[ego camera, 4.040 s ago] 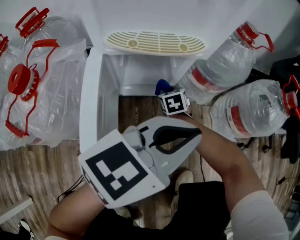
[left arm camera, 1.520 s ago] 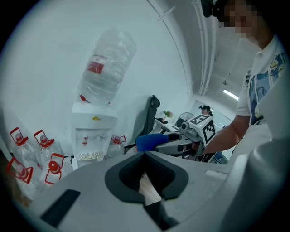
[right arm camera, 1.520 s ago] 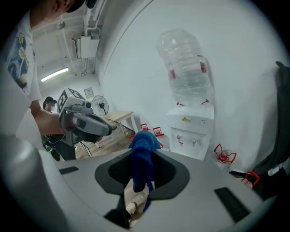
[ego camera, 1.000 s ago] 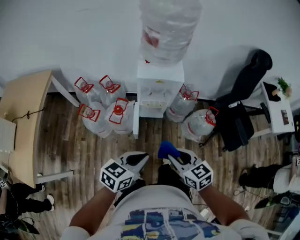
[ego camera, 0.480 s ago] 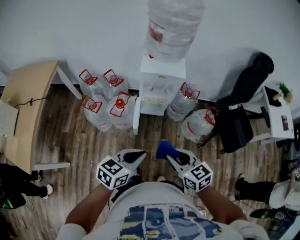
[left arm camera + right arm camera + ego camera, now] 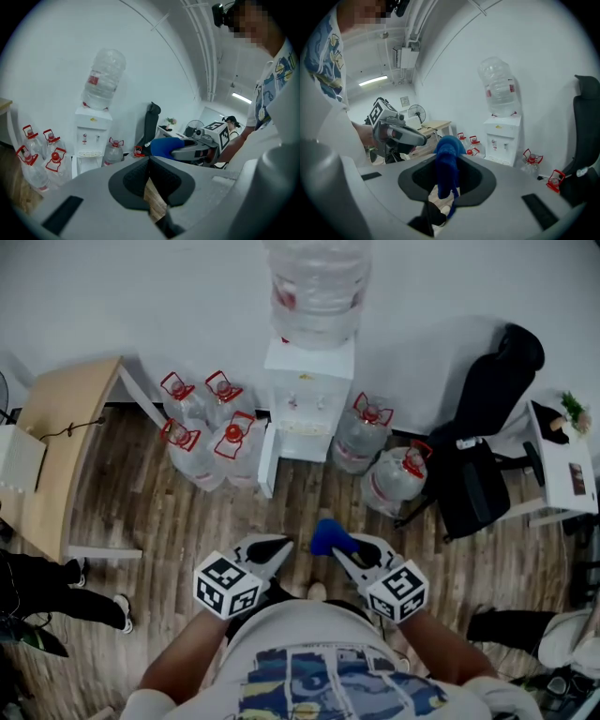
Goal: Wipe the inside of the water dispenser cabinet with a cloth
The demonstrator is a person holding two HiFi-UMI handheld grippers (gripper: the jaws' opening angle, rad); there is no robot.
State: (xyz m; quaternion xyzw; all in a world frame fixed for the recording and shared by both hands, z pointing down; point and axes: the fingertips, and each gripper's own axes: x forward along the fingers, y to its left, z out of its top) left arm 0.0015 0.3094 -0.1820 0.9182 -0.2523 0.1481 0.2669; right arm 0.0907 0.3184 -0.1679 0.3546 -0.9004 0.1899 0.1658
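The white water dispenser (image 6: 307,395) stands against the wall with a big bottle (image 6: 317,282) on top, and its lower cabinet door (image 6: 264,461) hangs open to the left. I stand well back from it. My right gripper (image 6: 337,546) is shut on a blue cloth (image 6: 326,536), which bunches between the jaws in the right gripper view (image 6: 447,164). My left gripper (image 6: 279,546) is shut with nothing in it. The left gripper view shows the dispenser (image 6: 92,136) far off and the cloth (image 6: 164,146) at the right.
Several water jugs (image 6: 202,442) sit on the wood floor left of the dispenser, and others (image 6: 375,451) to its right. A wooden desk (image 6: 52,460) is at the left. A black office chair (image 6: 483,451) and a white table (image 6: 562,465) are at the right. A person's legs (image 6: 56,592) show at the far left.
Four seconds ago the right gripper held the cloth at the open cabinet, seen close up. Now both grippers are held far back from the dispenser; over the last second they barely move.
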